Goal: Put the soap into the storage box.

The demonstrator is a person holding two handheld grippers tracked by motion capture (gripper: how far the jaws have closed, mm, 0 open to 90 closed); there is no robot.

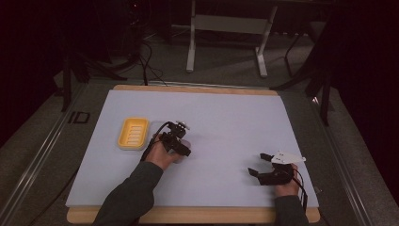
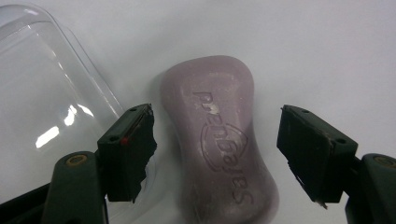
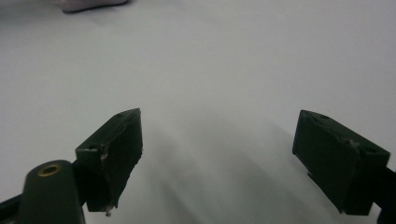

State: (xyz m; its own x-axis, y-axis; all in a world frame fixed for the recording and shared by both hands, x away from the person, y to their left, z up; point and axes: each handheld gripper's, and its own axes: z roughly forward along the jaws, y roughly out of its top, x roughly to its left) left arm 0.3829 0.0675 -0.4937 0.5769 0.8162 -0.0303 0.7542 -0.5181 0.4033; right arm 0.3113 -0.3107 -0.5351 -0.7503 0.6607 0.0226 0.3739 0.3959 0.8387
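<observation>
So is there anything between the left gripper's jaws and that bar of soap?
Nothing visible. The left gripper is open with the purple soap lying between its jaws; a clear plastic lid sits off to one side.

Soap bar (image 2: 219, 140): pale lilac, embossed lettering; beside it, clear lid (image 2: 42, 107); soap dish (image 1: 133, 133): yellow, ribbed; grippers black

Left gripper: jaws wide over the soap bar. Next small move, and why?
Probably ease the left gripper down a little and close on the soap bar. Its jaws stand open on either side of the bar's narrow middle, with gaps on both sides, so nothing is gripped yet. The clear lid lies close to one jaw, so keep clear of it. The yellow soap dish waits nearby.
</observation>
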